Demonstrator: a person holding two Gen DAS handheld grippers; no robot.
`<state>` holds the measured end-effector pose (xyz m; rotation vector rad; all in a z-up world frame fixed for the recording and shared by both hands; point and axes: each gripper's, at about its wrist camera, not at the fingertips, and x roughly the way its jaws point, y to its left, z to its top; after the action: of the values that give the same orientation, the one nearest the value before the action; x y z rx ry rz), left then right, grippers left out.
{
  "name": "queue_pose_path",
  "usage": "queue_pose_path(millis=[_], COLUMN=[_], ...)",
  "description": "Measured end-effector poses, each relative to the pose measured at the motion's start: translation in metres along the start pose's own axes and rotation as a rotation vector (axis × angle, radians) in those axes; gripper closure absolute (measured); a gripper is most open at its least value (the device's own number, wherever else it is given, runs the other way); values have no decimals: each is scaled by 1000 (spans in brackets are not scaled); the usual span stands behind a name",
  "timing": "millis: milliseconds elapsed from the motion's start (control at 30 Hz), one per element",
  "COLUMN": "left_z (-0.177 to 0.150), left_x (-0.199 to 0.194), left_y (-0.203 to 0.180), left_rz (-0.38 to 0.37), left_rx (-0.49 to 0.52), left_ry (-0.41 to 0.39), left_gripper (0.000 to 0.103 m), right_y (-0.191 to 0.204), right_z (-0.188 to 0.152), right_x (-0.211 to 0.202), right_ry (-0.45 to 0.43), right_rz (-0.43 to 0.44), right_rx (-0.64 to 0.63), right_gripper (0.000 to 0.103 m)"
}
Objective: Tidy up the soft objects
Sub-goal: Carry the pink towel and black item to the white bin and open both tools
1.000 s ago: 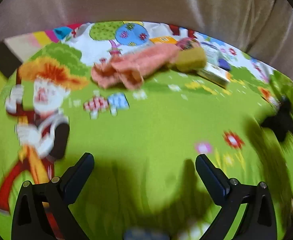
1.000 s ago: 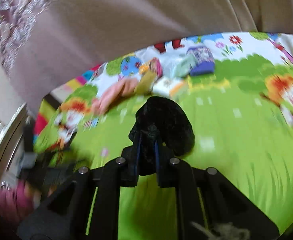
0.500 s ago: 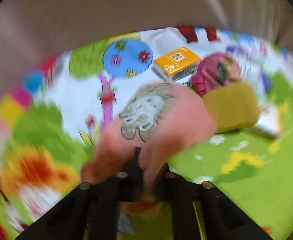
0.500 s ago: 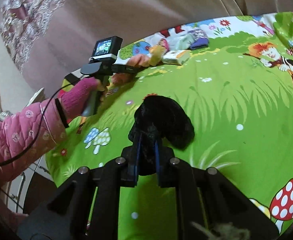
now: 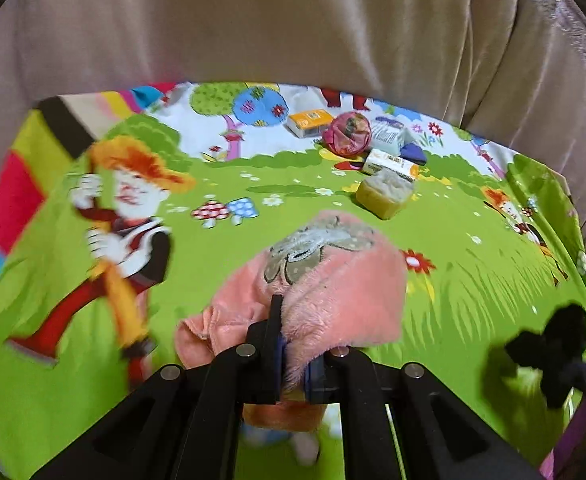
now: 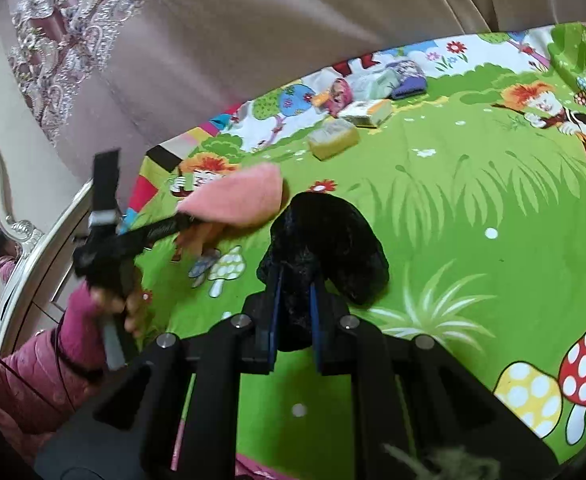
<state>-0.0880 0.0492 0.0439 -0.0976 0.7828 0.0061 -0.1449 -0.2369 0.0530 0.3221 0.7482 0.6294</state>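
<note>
Pink fleece (image 5: 325, 292) pinched in left tool (image 5: 293, 360), bulging forward.

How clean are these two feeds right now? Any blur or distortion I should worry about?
Left wrist: fisheye bends the mat edge; motion blur smears the mat's left side, while the pink fleece cloth in the left hand-held gripper is fairly sharp. Right wrist: the black fabric in the right hand-held gripper is crisp; the person's hand is blurred.

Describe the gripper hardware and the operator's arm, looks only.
Both grippers, left gripper and right gripper, are matte black with silver pivot screws and blue-padded fingers. The left hand wears a quilted pink sleeve with a thin black cable along it.
</note>
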Motion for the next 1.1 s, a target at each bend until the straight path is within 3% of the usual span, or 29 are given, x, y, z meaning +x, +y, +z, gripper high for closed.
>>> queue_pose_path(millis=[233, 467, 1100], left_z=[-15, -17, -37], left_x=[-48, -75, -109], left_y=[-1, -31, -77], left_rz=[-66, -142, -234], left_rx=[-23, 33, 126], left_ry=[-66, -103, -54], left_gripper=[96, 96, 95], right_y=[27, 46, 47], right_z=[-2, 1, -15], right_x=[-12, -33, -93], right_ry=[-23, -61, -69], right_rz=[16, 10, -70], right_rx=[-58, -108, -203], right_gripper=[87, 87, 87])
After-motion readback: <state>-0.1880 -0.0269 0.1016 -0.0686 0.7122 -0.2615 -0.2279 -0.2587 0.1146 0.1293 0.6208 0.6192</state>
